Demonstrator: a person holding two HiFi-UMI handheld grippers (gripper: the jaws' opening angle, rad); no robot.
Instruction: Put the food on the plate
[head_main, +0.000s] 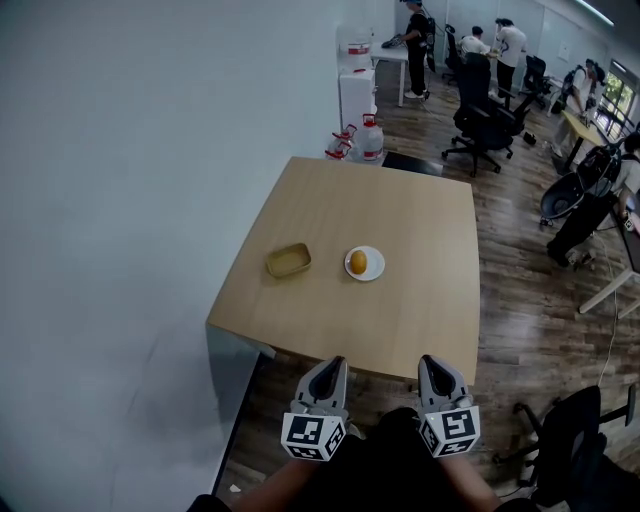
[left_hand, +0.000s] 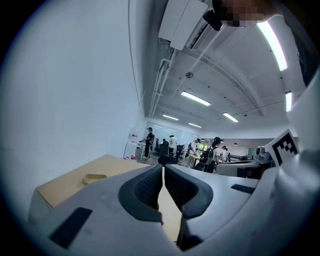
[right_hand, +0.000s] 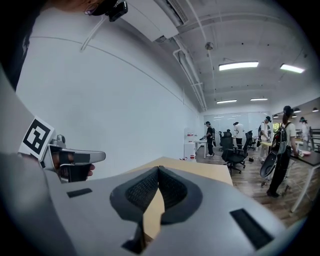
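An orange-yellow piece of food (head_main: 358, 262) lies on a small white plate (head_main: 377, 268) near the middle of the wooden table (head_main: 400, 200). Left of the plate sits a shallow tan dish (head_main: 288, 260), which the left gripper view shows as a tan dish (left_hand: 95, 177) far off on the tabletop. My left gripper (head_main: 335, 362) and right gripper (head_main: 430, 360) hang side by side just off the table's near edge, well short of the plate. The left gripper (left_hand: 163, 167) has its pads pressed together with nothing between them. The right gripper (right_hand: 158, 169) is likewise shut and empty.
A white wall (head_main: 120, 200) runs along the table's left side. Water jugs (head_main: 368, 140) and a white cabinet (head_main: 356, 90) stand beyond the far edge. Office chairs (head_main: 485, 120), desks and several people fill the back right. A black chair (head_main: 575, 440) stands near my right.
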